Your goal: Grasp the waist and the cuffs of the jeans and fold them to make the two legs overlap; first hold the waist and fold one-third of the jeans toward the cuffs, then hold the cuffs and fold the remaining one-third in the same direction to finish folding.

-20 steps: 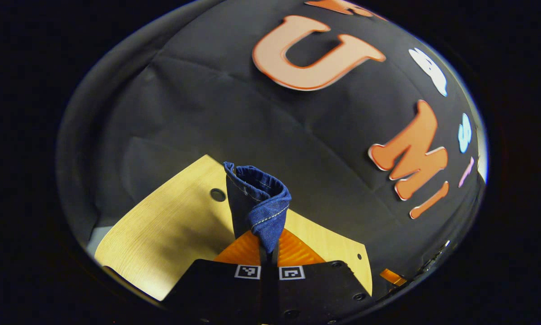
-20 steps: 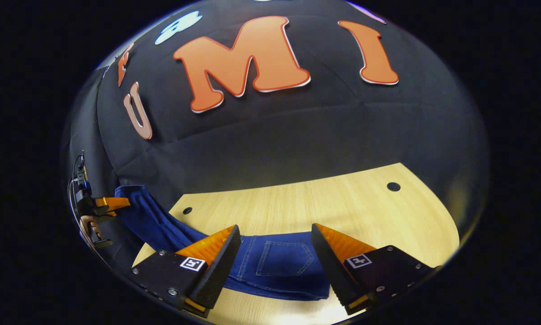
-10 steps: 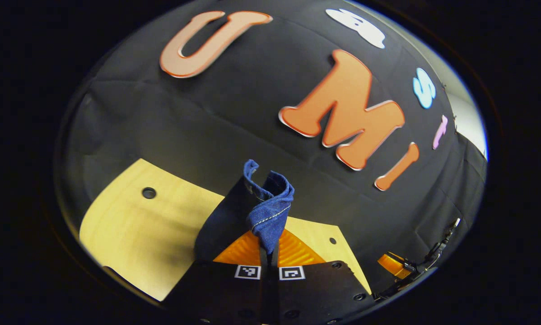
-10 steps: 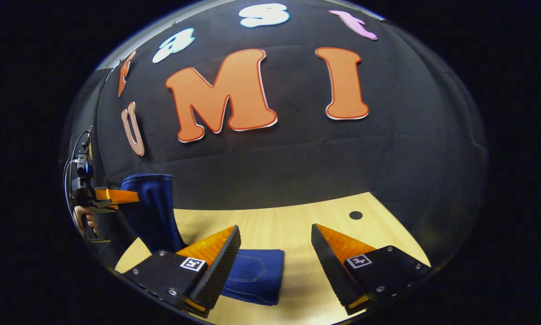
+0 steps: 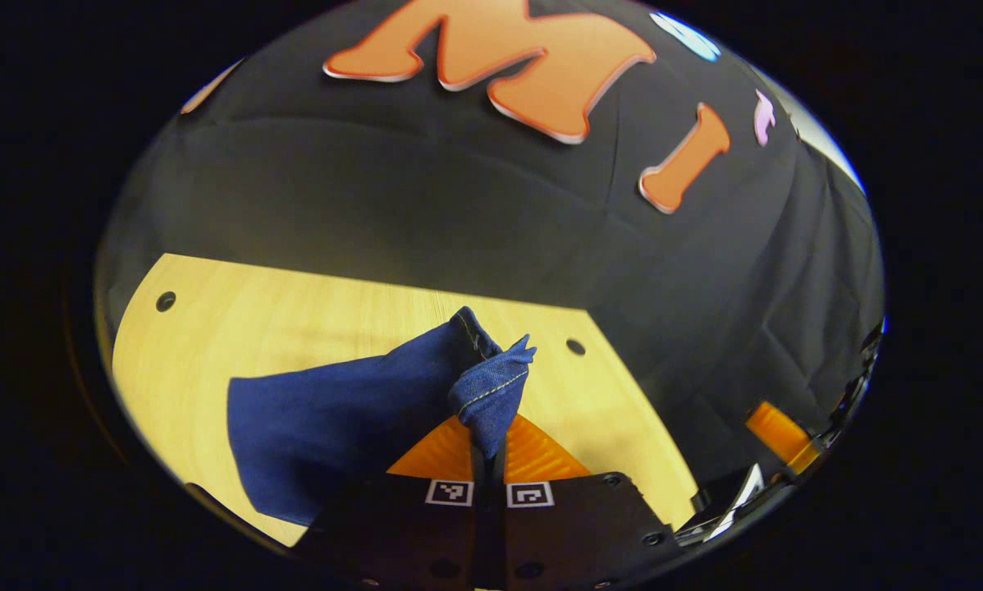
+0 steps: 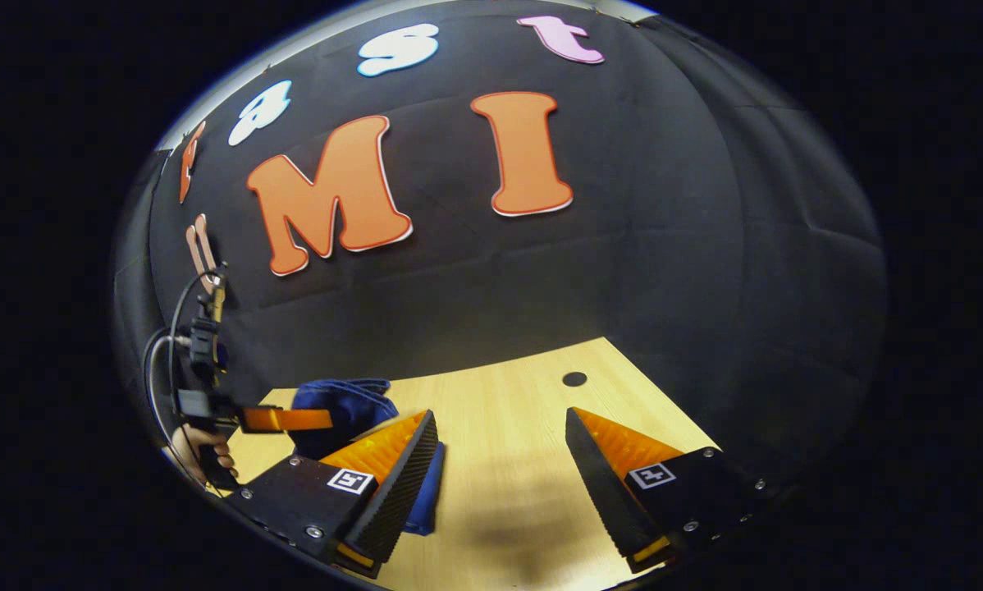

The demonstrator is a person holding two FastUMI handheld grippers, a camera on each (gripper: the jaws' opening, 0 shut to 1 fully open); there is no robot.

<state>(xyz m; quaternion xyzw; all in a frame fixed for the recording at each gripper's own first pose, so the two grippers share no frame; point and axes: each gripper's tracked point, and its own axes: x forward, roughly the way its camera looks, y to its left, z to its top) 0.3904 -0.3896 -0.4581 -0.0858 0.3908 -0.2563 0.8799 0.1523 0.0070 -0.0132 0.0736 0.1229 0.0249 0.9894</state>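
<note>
Pinching a bunched cuff of the jeans [image 5: 352, 410], the left gripper [image 5: 489, 447] holds it just above the table [image 5: 294, 304]; the right gripper [image 6: 500, 460] gapes, holding nothing. Releasing the cuff skewed could leave the denim folded crooked.

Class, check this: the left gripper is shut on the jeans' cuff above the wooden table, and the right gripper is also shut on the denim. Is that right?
Not quite. The left gripper is shut on the jeans over the table, but the right gripper stands open with nothing between its fingers, as the right gripper view shows.
</note>
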